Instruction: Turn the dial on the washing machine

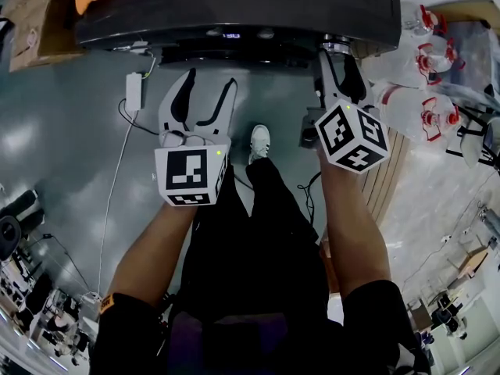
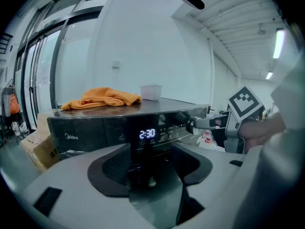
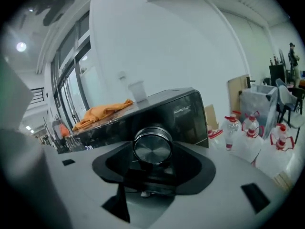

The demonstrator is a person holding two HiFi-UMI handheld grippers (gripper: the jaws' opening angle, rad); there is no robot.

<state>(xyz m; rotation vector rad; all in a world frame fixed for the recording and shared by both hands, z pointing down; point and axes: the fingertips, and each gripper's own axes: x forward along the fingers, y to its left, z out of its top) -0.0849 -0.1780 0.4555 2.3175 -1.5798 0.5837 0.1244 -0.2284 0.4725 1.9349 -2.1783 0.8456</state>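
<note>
One gripper works: my right gripper [image 1: 341, 57] clamps the black washing machine's [image 3: 183, 113] round brushed-metal dial [image 3: 152, 147] to twist it, while my left gripper [image 2: 150, 166] waits wide open, empty.

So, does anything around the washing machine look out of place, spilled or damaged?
Only one thing: a crumpled orange cloth lies on top of the washing machine, beside a small white container. It looks as if it was left there. I see no spill or damage, and the dial looks intact.
</note>
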